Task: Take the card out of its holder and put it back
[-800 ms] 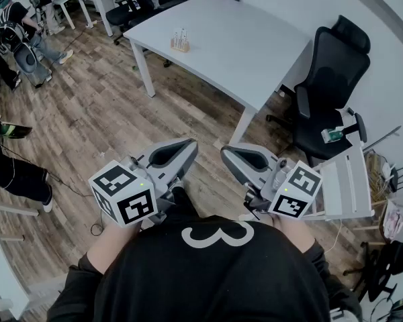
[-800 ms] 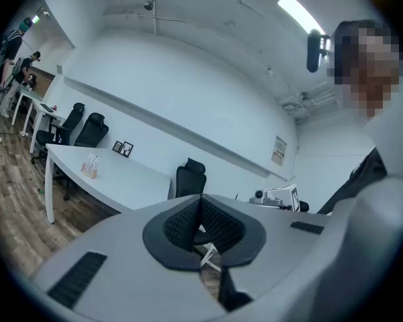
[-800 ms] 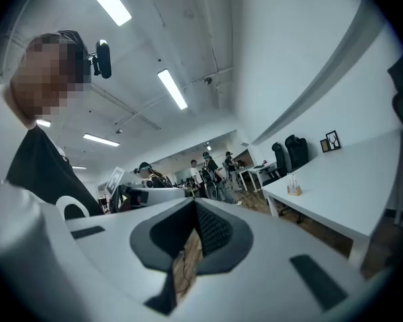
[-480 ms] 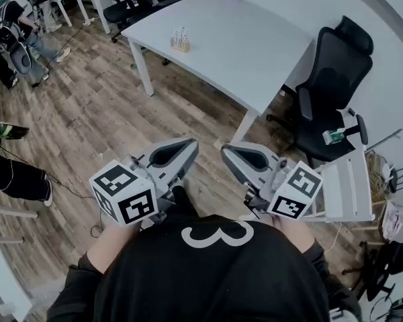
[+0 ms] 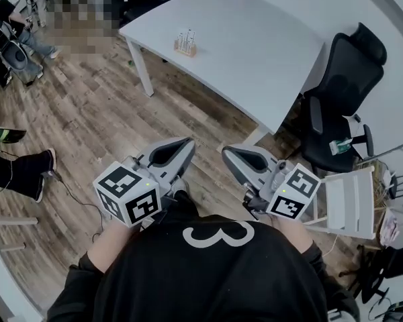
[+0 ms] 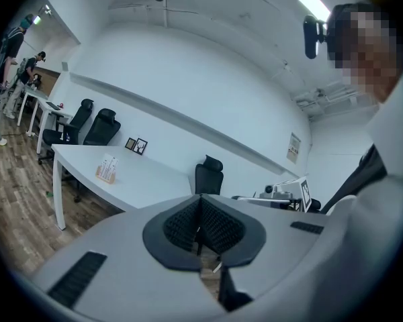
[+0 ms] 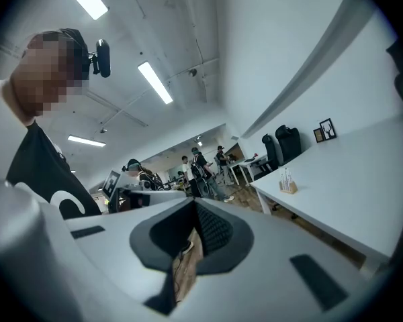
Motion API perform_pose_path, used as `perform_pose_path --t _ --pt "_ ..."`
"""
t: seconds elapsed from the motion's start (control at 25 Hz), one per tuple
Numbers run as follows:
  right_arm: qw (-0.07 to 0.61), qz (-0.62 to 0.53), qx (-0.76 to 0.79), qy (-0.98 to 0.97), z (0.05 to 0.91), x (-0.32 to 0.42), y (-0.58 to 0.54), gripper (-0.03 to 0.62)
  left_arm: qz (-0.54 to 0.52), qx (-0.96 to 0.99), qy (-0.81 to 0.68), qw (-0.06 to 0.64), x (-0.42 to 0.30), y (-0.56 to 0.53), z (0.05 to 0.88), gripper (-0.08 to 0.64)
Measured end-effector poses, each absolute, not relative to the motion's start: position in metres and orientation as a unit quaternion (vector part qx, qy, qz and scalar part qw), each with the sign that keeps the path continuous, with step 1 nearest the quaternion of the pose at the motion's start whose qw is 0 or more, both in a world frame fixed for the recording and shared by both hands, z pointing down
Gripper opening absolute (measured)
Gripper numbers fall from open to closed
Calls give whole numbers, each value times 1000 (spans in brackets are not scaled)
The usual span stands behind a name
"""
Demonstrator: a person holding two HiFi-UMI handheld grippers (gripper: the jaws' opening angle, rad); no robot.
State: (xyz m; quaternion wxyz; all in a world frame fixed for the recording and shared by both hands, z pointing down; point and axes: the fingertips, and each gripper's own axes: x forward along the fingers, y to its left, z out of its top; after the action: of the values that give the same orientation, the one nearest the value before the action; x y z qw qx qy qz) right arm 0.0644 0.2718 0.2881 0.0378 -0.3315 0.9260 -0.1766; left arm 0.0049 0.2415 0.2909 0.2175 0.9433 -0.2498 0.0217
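Observation:
A small wooden card holder (image 5: 185, 43) with upright cards stands on the white table (image 5: 255, 59), far from both grippers. The same holder (image 6: 107, 170) is small in the left gripper view, and the holder (image 7: 287, 184) shows again in the right gripper view. I hold both grippers close to my chest, side by side over the wooden floor. The left gripper (image 5: 181, 146) is shut, its ribbed pads (image 6: 215, 225) meeting with nothing between them. The right gripper (image 5: 230, 154) is shut and empty too, its pads (image 7: 211, 230) together.
A black office chair (image 5: 342, 92) stands at the table's right end. A white slatted rack (image 5: 349, 203) is close by my right gripper. People stand with gear (image 5: 13, 32) at the far left, and a leg and shoe (image 5: 27, 173) are on the floor to my left.
Both grippers stay shut in the same place by my chest. The head view has drifted a little, and the leg at the left has stepped further in.

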Motion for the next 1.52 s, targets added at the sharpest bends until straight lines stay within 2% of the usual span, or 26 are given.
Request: perform_pose_path --t 0.6,0.84,1.52 --pt "37 -194 -358 913 292 32 84 9 7 950 -234 207 -45 48 289 14" --pt "17 -187 -383 904 294 34 59 9 -4 951 -216 219 -50 20 298 14" --pt "23 -200 -352 914 300 58 -48 11 26 943 -250 220 -31 -56 307 14"
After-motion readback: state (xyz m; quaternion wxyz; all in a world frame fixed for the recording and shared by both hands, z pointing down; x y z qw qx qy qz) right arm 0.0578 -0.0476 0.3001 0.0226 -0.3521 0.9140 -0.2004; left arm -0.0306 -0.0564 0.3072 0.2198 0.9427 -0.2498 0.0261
